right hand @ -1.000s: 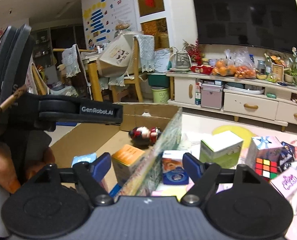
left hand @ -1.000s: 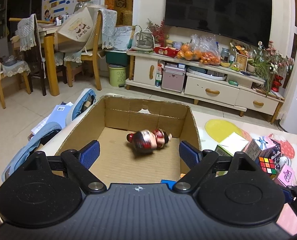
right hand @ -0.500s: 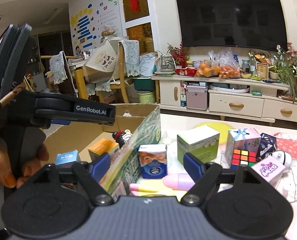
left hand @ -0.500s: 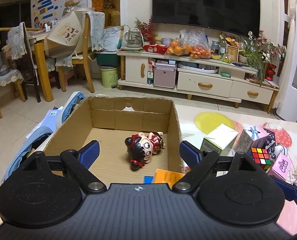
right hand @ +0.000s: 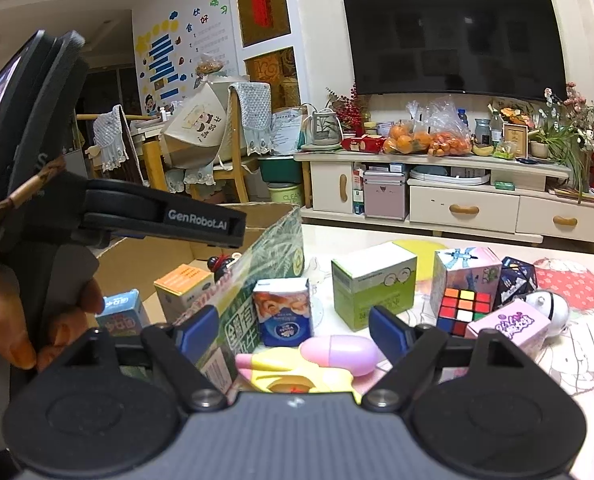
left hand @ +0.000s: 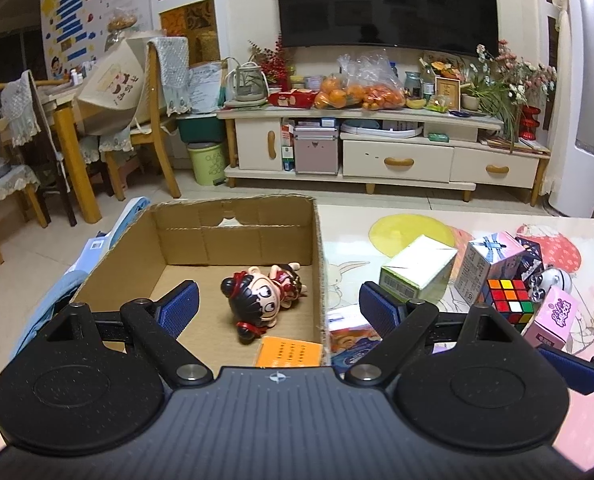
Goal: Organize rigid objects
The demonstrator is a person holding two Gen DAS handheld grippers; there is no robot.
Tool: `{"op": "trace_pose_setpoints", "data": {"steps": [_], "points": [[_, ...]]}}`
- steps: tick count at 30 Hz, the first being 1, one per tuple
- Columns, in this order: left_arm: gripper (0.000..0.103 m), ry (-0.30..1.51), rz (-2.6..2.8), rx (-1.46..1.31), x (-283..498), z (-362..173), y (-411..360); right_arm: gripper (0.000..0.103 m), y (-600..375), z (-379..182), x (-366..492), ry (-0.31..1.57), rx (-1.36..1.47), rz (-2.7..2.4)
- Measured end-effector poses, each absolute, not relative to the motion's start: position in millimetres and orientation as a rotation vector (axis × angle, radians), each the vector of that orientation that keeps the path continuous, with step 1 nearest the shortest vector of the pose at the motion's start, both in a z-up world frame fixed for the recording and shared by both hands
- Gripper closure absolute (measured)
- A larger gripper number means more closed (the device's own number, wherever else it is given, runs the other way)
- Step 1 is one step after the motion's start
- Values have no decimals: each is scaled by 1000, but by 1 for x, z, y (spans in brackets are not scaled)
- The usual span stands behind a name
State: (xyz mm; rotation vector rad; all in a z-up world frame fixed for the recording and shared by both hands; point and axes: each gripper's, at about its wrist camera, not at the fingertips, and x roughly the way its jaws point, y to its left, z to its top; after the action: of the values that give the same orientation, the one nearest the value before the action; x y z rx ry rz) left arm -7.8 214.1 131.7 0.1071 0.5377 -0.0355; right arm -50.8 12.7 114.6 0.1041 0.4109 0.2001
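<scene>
Both grippers, the left gripper (left hand: pixel 279 300) and the right gripper (right hand: pixel 293 330), are held open and empty. The doll (left hand: pixel 263 294), blurred mid-tumble a second ago, is now seen lying still in the cardboard box (left hand: pixel 233 236). One cube puzzle (right hand: pixel 463 308) is seen farther right on the table (left hand: pixel 349 232).

Access: box open above, surface crowded
Cardboard box (left hand: pixel 237 236) floor bare left of doll (left hand: pixel 263 300); green carton (right hand: pixel 371 290) and cube (right hand: pixel 463 310) block surface (left hand: pixel 353 232).
</scene>
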Motion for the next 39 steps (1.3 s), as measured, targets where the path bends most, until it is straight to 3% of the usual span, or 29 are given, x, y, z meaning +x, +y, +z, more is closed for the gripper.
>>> {"op": "trace_pose_setpoints", "data": {"steps": [24,35,39], "points": [[0,535,-92,214,-3,123,213,20,-42,106,-60,401,128,131],[0,528,-160,168,-8,119,219,20,-96,75,-45,475,147,-13],[0,555,-213,124,-13,116,216,13,-107,64,-35,501,145,-28]]}}
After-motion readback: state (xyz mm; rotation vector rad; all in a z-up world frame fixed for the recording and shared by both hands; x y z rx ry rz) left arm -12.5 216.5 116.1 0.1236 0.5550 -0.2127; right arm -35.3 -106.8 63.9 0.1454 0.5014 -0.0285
